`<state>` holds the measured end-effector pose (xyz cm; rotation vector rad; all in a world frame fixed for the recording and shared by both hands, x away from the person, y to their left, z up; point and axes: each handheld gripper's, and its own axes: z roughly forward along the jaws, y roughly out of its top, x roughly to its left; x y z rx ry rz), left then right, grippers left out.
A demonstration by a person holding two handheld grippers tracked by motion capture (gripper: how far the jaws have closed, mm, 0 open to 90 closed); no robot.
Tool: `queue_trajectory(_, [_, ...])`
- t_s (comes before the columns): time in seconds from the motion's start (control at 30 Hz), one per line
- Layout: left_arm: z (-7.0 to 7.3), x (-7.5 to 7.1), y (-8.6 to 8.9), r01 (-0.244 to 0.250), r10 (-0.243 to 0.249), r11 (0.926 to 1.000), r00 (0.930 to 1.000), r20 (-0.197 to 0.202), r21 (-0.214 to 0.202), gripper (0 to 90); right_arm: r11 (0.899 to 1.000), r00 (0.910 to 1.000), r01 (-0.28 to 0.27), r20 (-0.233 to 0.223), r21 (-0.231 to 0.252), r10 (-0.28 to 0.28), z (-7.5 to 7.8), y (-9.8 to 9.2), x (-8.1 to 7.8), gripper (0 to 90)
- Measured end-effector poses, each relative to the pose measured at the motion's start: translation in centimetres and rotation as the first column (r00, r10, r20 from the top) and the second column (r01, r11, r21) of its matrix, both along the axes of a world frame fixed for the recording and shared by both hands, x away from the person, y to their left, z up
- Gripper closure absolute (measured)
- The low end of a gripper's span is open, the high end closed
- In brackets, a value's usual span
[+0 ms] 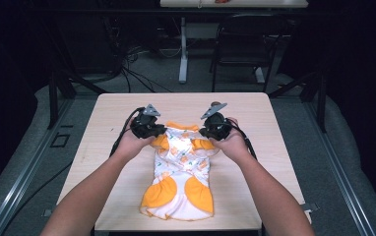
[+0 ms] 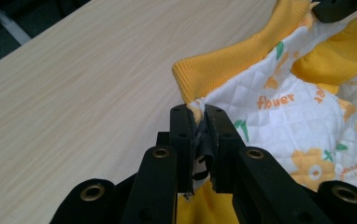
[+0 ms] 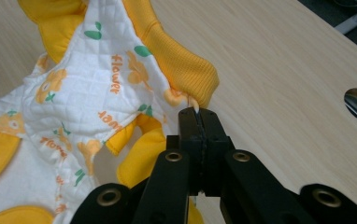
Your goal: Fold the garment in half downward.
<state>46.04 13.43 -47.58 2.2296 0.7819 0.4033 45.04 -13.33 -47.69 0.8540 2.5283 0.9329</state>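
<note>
Tabletop [image 1: 117,113]: garment [image 1: 181,172] lengthwise, collar away

You have a white quilted garment [image 1: 182,169] with orange flowers, green leaves and yellow-orange ribbed trim, centre frame, on a pale wood-grain table [image 1: 255,113]; your grippers are black.

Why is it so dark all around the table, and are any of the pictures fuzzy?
High view: light falls on the table and the little garment; the room behind stays dim, slightly soft. Left gripper view: the word "flower" reads sharp; the black left gripper looks soft. Right gripper view: evenly lit, no glare; right gripper pinches the fabric.
</note>
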Motion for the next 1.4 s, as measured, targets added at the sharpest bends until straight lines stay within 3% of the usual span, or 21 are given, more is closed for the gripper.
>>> queue_trajectory(0.4, [3.0,0.1,0.3,0.0,0.001,1.0,0.9983,0.059,-0.008,82.4,0.999,0.9959,-0.006,0.09,-0.052,0.011,4.0,0.6,0.1,89.8])
queue_trajectory(0.53, [3.4,-0.1,0.4,0.009,-0.009,1.0,0.9965,0.083,0.004,82.4,0.997,0.9924,-0.023,0.119,-0.072,0.031,4.4,0.9,-0.3,89.8])
queue_trajectory(0.73, [2.0,-0.9,0.2,0.042,-0.045,0.9984,0.9958,0.08,0.038,82.4,0.992,0.9912,-0.05,0.116,-0.114,0.063,3.0,1.0,-0.9,89.8])
queue_trajectory(0.9, [1.2,-1.4,0.2,0.053,-0.056,0.9977,0.9946,0.087,0.042,82.4,0.993,0.9926,-0.055,0.102,-0.103,0.065,2.0,0.8,-1.3,89.8])
queue_trajectory(1.4, [0.1,-3.0,0.6,0.095,-0.098,0.9944,0.9933,0.061,0.046,82.3,0.988,0.99,-0.098,0.089,-0.12,0.109,1.3,0.9,-3.1,89.7])
